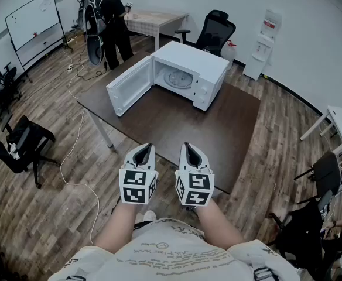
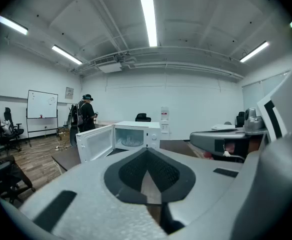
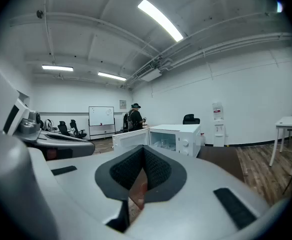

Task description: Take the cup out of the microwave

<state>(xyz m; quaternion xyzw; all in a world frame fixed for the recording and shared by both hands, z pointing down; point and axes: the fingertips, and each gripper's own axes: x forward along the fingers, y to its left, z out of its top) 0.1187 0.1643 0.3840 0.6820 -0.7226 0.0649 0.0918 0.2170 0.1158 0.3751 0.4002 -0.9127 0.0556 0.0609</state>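
Observation:
A white microwave (image 1: pixel 190 62) stands at the far end of the brown table (image 1: pixel 177 127), its door (image 1: pixel 130 85) swung open to the left. Inside, a clear cup (image 3: pixel 164 142) shows faintly on the glass turntable (image 1: pixel 180 78); in the left gripper view the cup (image 2: pixel 130 140) is only a pale blur. My left gripper (image 1: pixel 143 148) and right gripper (image 1: pixel 188 147) hover side by side over the table's near edge, well short of the microwave. Both point toward it, jaws shut with nothing between them.
A person (image 1: pixel 109 22) stands behind the table's far left corner near a whiteboard (image 1: pixel 33 19). A black office chair (image 1: pixel 218 31) and a water dispenser (image 1: pixel 266 40) stand behind the microwave. Another black chair (image 1: pixel 27 142) and a floor cable (image 1: pixel 71 157) lie left.

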